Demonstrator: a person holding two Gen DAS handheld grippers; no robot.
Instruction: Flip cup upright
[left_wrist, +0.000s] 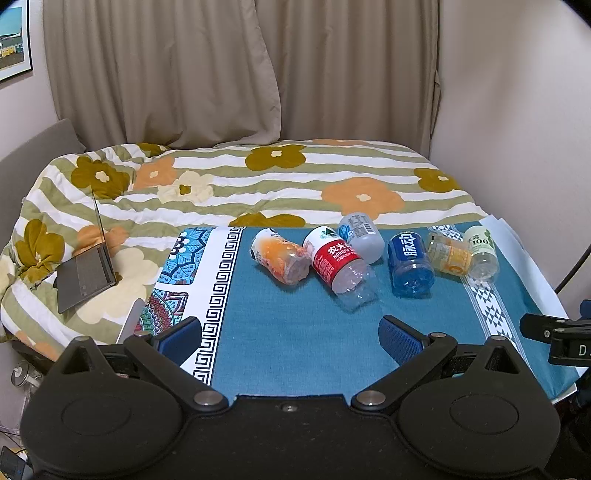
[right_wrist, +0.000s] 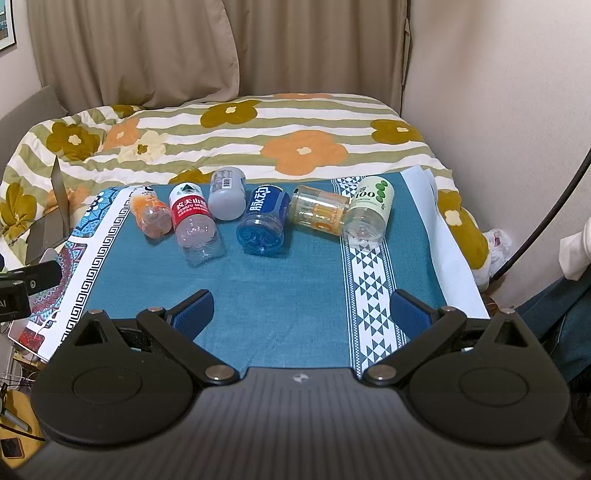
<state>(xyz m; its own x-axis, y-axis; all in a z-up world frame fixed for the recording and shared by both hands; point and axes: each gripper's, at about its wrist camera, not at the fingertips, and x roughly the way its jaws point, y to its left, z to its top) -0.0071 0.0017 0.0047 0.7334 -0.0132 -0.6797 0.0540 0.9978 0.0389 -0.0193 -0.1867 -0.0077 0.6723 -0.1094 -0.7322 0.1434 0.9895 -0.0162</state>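
Note:
Several cut-bottle cups lie on their sides in a row across the far part of a blue tablecloth (left_wrist: 295, 332) (right_wrist: 288, 295): an orange one (left_wrist: 280, 260) (right_wrist: 149, 216), a red-labelled clear one (left_wrist: 341, 269) (right_wrist: 194, 221), a grey one (left_wrist: 362, 236) (right_wrist: 227, 194), a blue one (left_wrist: 410, 264) (right_wrist: 264, 219), a yellow-orange one (left_wrist: 448, 254) (right_wrist: 319, 208) and a pale green "100" one (left_wrist: 482, 249) (right_wrist: 369, 208). My left gripper (left_wrist: 291, 338) is open and empty, near the front edge. My right gripper (right_wrist: 301, 310) is open and empty, also short of the row.
The table stands against a bed with a flowered quilt (left_wrist: 258, 177) (right_wrist: 258, 129). A laptop (left_wrist: 86, 273) lies open on the quilt at the left. Curtains (left_wrist: 221, 66) and a wall (right_wrist: 498, 92) close the back and right. A black cable (right_wrist: 546, 214) hangs at the right.

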